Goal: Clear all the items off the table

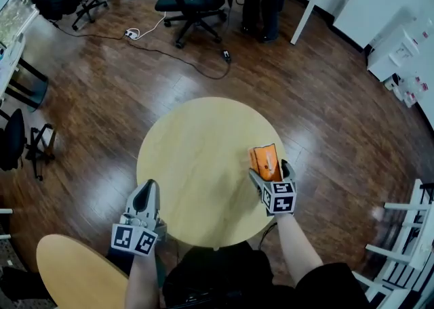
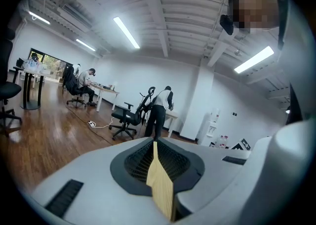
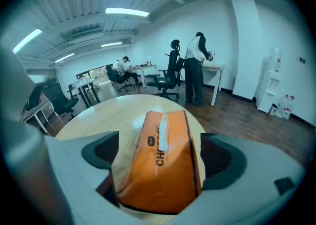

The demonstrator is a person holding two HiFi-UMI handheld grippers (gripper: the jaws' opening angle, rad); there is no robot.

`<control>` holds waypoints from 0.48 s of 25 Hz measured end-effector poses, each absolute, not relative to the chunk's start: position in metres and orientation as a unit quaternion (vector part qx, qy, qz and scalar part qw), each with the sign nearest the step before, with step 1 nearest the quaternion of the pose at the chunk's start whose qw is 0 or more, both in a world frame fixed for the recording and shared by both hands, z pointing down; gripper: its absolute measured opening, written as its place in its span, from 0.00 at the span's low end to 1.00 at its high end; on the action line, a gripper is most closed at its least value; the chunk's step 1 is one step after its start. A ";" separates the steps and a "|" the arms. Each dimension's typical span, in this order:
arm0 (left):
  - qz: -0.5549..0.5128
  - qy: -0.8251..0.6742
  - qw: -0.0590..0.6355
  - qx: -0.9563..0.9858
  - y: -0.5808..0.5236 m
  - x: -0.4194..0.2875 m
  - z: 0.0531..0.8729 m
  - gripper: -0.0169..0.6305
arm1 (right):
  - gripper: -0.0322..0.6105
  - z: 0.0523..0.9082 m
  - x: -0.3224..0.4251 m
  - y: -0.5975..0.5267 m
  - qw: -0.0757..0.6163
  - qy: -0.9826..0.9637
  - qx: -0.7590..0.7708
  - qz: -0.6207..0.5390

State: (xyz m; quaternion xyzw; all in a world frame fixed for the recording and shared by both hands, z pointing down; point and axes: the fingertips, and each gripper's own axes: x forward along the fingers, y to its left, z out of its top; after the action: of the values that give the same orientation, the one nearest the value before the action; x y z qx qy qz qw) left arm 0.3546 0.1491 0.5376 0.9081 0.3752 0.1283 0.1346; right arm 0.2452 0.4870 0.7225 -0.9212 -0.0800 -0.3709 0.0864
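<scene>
**Item 1:** orange soft tissue pack [image 3: 160, 169].
- **Location:** lies flat on the round wooden surface [image 1: 196, 158], in its near right part, close to the edge. It is the only item on the surface.
- **Handling (judged):** light, with a soft film wrap that crushes easily and is somewhat slick. Best taken across its 2 long sides near the middle, with mild pressure.

**Right claw** [image 1: 269, 171]: released, jaws spread wide and straddling the pack's near end. Bare surface shows beside 1 pad, so there is no grip yet.

**Left claw** [image 1: 144, 196]: clenched and empty, hovering at the surface's near left edge.
</scene>
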 end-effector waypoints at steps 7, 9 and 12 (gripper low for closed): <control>0.066 0.377 0.148 0.912 0.131 0.350 0.492 0.04 | 0.82 0.615 0.252 0.473 0.077 -0.059 -0.963 -0.252; 0.041 0.388 0.153 0.908 0.132 0.349 0.476 0.03 | 0.69 0.574 0.250 0.475 0.077 -0.065 -0.976 -0.195; 0.010 0.392 0.165 0.905 0.127 0.350 0.461 0.03 | 0.47 0.512 0.240 0.478 0.089 -0.088 -0.988 -0.091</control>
State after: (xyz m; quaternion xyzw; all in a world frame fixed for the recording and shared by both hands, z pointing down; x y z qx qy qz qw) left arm 0.3497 0.1274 0.4613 0.9051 0.3919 0.0102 0.1649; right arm 0.2398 0.4778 0.5123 -0.9879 -0.0875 -0.0912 0.0893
